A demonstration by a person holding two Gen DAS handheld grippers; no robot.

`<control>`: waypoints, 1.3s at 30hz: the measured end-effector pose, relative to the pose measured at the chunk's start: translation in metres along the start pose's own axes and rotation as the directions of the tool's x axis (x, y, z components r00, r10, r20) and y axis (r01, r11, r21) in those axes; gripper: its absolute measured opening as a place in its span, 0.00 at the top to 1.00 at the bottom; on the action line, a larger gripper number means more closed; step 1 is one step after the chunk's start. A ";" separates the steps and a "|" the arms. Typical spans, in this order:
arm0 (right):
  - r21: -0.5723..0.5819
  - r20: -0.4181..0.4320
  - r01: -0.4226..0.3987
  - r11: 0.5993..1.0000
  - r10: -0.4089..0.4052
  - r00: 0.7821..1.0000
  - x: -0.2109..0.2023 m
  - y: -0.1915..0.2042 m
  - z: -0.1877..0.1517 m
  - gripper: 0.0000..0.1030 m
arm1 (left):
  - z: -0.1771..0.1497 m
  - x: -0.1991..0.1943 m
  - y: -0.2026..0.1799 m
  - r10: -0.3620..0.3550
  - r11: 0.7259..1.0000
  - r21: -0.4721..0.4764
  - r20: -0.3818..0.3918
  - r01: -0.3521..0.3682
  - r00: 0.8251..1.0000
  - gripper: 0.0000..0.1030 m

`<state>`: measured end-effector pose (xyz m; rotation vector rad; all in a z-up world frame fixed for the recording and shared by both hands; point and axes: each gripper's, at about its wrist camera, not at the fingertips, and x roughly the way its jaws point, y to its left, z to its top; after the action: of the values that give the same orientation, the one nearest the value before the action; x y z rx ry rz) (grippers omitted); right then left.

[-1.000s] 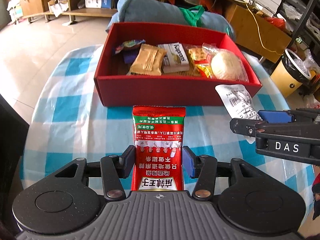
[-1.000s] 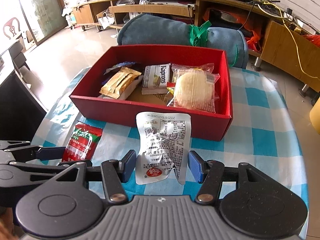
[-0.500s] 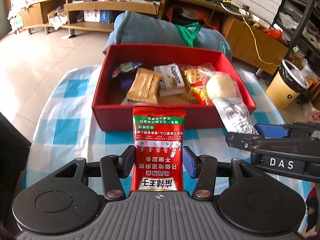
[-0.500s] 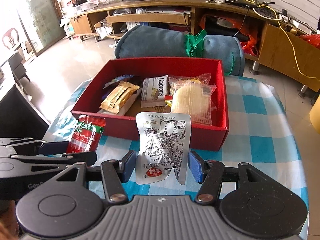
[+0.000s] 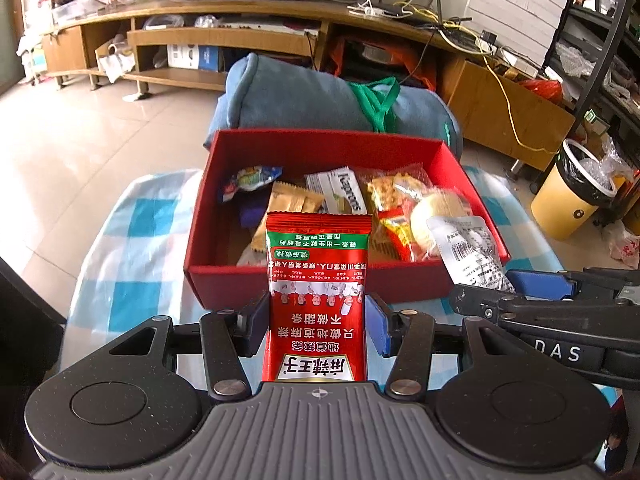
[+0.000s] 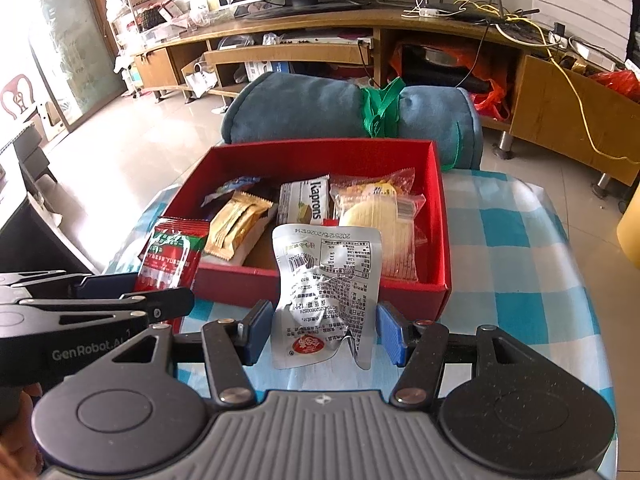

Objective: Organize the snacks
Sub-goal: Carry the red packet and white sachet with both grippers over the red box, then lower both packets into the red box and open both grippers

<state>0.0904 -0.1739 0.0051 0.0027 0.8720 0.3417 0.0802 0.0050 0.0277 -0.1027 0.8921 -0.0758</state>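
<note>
My left gripper (image 5: 317, 326) is shut on a red snack packet (image 5: 318, 300) and holds it upright in the air, just short of the near wall of the red box (image 5: 320, 284). My right gripper (image 6: 324, 332) is shut on a silver snack pouch (image 6: 326, 292) and holds it above the box's near wall (image 6: 320, 286). The box holds several snacks: a gold wafer pack (image 6: 236, 226), a Kaprons pack (image 6: 306, 204) and a round cake in clear wrap (image 6: 380, 220). Each gripper shows in the other's view, the left one (image 6: 132, 304) with its red packet, the right one (image 5: 496, 292) with its pouch.
The box stands on a table with a blue and white checked cloth (image 6: 512, 264). A rolled blue blanket (image 6: 320, 112) lies just behind the box. A yellow bin (image 5: 572, 196) stands on the floor to the right. A long wooden TV bench (image 5: 240, 36) runs along the back.
Both grippers have risen with their packets and moved toward the box; both views now look more level, and the packets overlap the box's near wall.
</note>
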 end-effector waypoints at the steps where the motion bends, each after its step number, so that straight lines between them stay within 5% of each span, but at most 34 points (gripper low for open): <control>1: 0.004 0.004 -0.001 1.000 0.001 1.000 0.000 -0.001 0.001 0.49 | 0.001 0.000 0.000 0.000 1.000 0.001 0.004 0.000 1.000 0.43; 39: 0.064 0.082 -0.016 0.998 0.011 0.997 0.019 -0.011 0.055 0.49 | 0.055 0.025 -0.005 0.025 1.000 0.005 0.058 -0.026 0.998 0.43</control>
<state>0.1461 -0.1712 0.0243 0.0815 0.8015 0.3238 0.1381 0.0008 0.0431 -0.0876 0.8351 -0.0514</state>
